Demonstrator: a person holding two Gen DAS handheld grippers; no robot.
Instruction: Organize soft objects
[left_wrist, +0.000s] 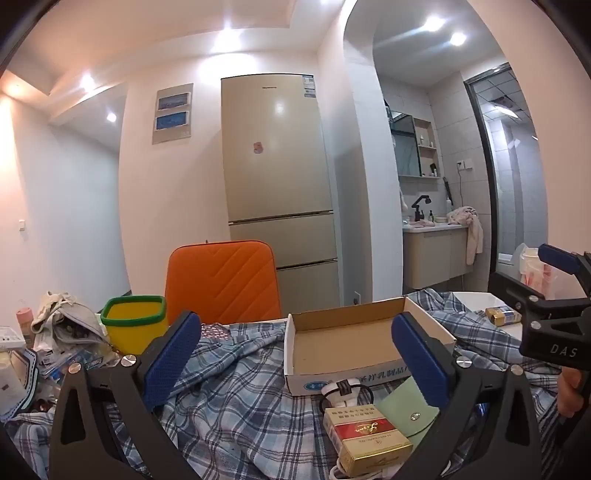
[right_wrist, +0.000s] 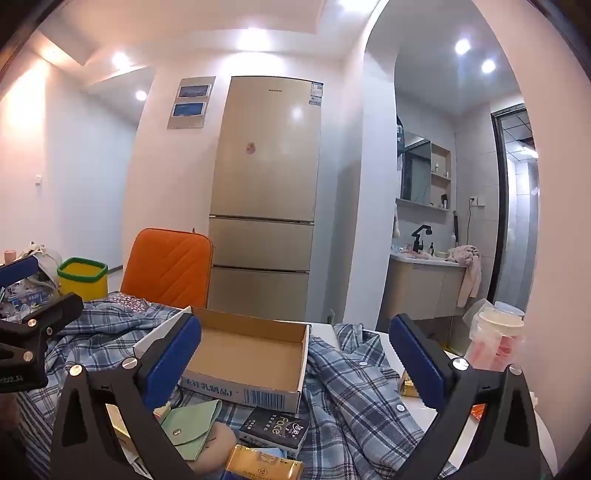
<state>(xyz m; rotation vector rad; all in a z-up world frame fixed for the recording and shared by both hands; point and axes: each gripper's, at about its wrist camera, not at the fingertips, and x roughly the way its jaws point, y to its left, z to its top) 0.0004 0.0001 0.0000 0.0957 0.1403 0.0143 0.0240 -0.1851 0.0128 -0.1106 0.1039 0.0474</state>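
A crumpled blue plaid shirt (left_wrist: 229, 387) (right_wrist: 351, 387) covers the table. On it rests an open, empty cardboard box (left_wrist: 343, 343) (right_wrist: 251, 354). In front of the box lie a pale green snap pouch (left_wrist: 406, 413) (right_wrist: 188, 428) and a beige round pad (right_wrist: 218, 446). My left gripper (left_wrist: 295, 354) hovers open above the shirt, in front of the box, holding nothing. Beside it, my right gripper (right_wrist: 295, 358) is open and empty too, its jaws either side of the box's right end in the right wrist view.
A red and gold cigarette pack (left_wrist: 365, 439), a white cable (left_wrist: 343, 391), a black pack (right_wrist: 275, 428) and a gold pack (right_wrist: 262, 465) lie near the pouch. A yellow bin (left_wrist: 135, 325), an orange chair (left_wrist: 221, 280) and a paper pile (left_wrist: 62, 332) are at the left. A bagged cup (right_wrist: 498, 339) is at the right.
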